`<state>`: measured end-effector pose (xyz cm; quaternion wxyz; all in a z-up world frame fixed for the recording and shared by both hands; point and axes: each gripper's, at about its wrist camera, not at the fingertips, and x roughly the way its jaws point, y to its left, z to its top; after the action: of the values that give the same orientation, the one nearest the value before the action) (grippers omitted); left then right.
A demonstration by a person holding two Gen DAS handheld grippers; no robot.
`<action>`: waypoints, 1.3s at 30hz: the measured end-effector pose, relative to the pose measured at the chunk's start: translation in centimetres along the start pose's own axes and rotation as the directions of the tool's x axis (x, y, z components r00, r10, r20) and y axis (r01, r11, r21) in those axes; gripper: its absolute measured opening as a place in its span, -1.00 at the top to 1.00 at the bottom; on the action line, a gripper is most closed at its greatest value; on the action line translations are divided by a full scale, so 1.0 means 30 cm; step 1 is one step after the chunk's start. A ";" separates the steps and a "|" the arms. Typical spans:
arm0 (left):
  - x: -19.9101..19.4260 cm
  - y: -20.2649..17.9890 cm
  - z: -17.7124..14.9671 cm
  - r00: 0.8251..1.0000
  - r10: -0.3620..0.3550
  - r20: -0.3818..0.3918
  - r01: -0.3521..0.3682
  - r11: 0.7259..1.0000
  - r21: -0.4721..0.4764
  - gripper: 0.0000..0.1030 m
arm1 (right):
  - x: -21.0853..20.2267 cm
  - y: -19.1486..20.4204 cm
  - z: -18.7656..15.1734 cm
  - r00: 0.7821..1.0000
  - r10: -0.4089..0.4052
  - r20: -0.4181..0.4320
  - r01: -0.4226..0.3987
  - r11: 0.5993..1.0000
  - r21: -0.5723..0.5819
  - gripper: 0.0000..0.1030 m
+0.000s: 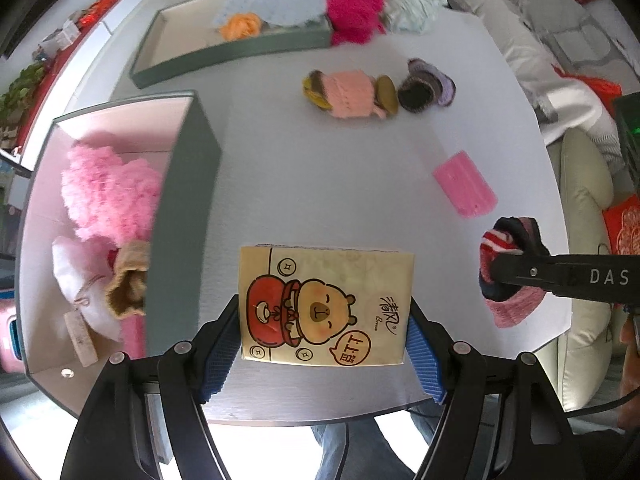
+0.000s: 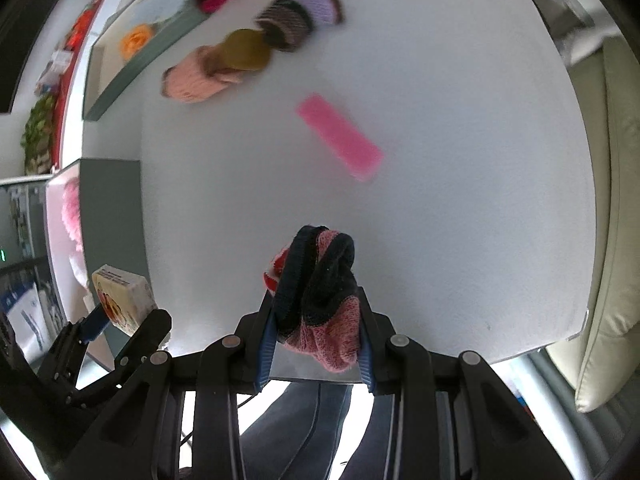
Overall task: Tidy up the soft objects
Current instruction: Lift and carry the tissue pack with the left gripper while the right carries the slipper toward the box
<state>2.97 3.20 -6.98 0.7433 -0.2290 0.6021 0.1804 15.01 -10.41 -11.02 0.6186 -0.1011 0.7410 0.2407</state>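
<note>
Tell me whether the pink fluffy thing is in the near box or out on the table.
In. The pink fluffy thing lies inside the near box, below its green wall.

Left gripper [image 1: 324,344]: points steeply down, blue pads [image 1: 218,354] pressed on either side of a tissue pack [image 1: 326,306], pack held clear of the surface below. Right gripper [image 2: 316,338]: also tipped steeply down, jaws narrow, clamped on a bunched sock [image 2: 320,300] that bulges out past the fingertips. The two sit side by side, apart, not touching.
</note>
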 end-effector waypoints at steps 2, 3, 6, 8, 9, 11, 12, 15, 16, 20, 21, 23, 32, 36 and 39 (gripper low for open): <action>-0.009 0.019 -0.001 1.000 -0.003 0.018 0.003 1.000 -0.016 -0.47 | -0.012 0.028 -0.003 1.000 -0.005 0.005 0.005 1.000 -0.024 0.28; -0.016 0.031 -0.004 1.000 -0.003 0.028 0.003 1.000 -0.024 -0.47 | -0.018 0.040 -0.005 1.000 -0.006 0.006 0.006 0.999 -0.041 0.27; -0.042 0.067 -0.012 0.998 0.002 0.055 0.000 0.999 -0.047 -0.47 | -0.027 0.093 -0.014 1.000 -0.013 0.009 0.014 0.996 -0.085 0.28; -0.053 0.086 -0.014 0.997 0.009 0.072 -0.004 0.998 -0.065 -0.47 | -0.032 0.131 -0.017 1.000 -0.017 0.011 0.019 0.993 -0.115 0.28; -0.062 0.097 -0.016 0.997 0.012 0.080 -0.006 0.997 -0.073 -0.47 | -0.038 0.145 -0.015 1.000 -0.018 0.011 0.020 0.992 -0.127 0.28; -0.077 0.119 -0.019 0.995 0.018 0.096 -0.009 0.996 -0.090 -0.47 | -0.047 0.181 -0.015 1.000 -0.020 0.015 0.022 0.988 -0.152 0.28; -0.086 0.133 -0.020 0.994 0.020 0.106 -0.009 0.995 -0.103 -0.47 | -0.050 0.195 -0.013 1.000 -0.020 0.017 0.022 0.986 -0.163 0.28; -0.108 0.172 -0.026 0.992 0.027 0.127 -0.009 0.990 -0.137 -0.47 | -0.062 0.246 -0.006 1.000 -0.019 0.023 0.023 0.980 -0.199 0.28; -0.116 0.188 -0.028 0.991 0.030 0.133 -0.009 0.988 -0.154 -0.47 | -0.063 0.262 -0.002 1.000 -0.019 0.024 0.023 0.977 -0.210 0.28; -0.135 0.245 -0.040 0.988 0.038 0.151 -0.006 0.978 -0.208 -0.47 | -0.080 0.339 0.001 0.999 -0.016 0.030 0.024 0.965 -0.262 0.28; -0.141 0.264 -0.044 0.987 0.045 0.156 -0.009 0.974 -0.227 -0.47 | -0.080 0.364 0.003 0.999 -0.016 0.032 0.024 0.961 -0.275 0.28; -0.151 0.294 -0.051 0.985 0.052 0.163 -0.008 0.967 -0.255 -0.47 | -0.081 0.409 0.004 0.999 -0.014 0.033 0.023 0.953 -0.301 0.28; -0.185 0.454 -0.105 0.979 0.112 0.173 -0.031 0.911 -0.411 -0.47 | -0.093 0.581 -0.007 0.999 -0.009 0.032 0.021 0.912 -0.410 0.28; -0.189 0.536 -0.140 0.976 0.145 0.161 -0.050 0.873 -0.486 -0.47 | -0.085 0.661 -0.013 1.000 -0.008 0.027 0.019 0.889 -0.457 0.28; -0.188 0.597 -0.165 0.975 0.169 0.146 -0.065 0.840 -0.538 -0.47 | -0.081 0.727 -0.020 1.000 -0.008 0.025 0.019 0.868 -0.496 0.28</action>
<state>-11.97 15.36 -4.51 0.6920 -0.3697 0.4692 0.4054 5.25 7.78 -3.56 0.5819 -0.2590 0.6466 0.4198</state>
